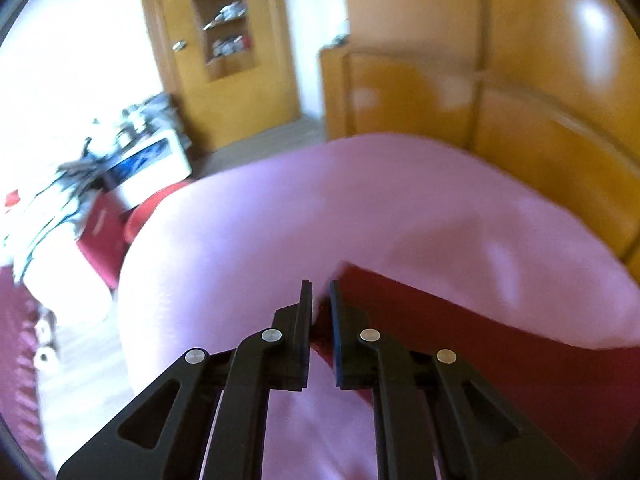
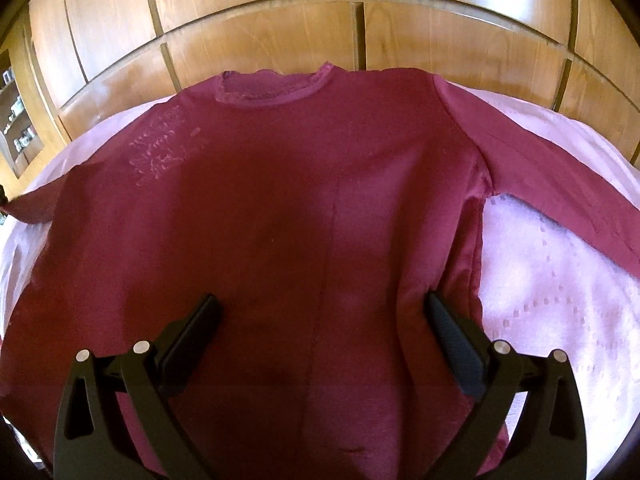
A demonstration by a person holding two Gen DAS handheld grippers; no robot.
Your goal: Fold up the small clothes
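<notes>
A maroon long-sleeved shirt (image 2: 280,208) lies flat on a pink bedspread (image 2: 560,300), neck toward the wooden panels. Its right sleeve (image 2: 560,176) stretches out sideways. My right gripper (image 2: 322,308) stands open just above the shirt's lower body, one finger on each side of the centre seam. In the left wrist view, my left gripper (image 1: 320,300) is shut on the end of the maroon sleeve (image 1: 460,336), which runs off to the right across the bedspread (image 1: 280,220). That view is blurred.
Wooden panels (image 2: 320,20) rise right behind the bed. Beyond the bed's left edge I see a wooden door and shelf (image 1: 224,32), a white box with clutter (image 1: 148,164), red items (image 1: 104,236) and light floor (image 1: 80,364).
</notes>
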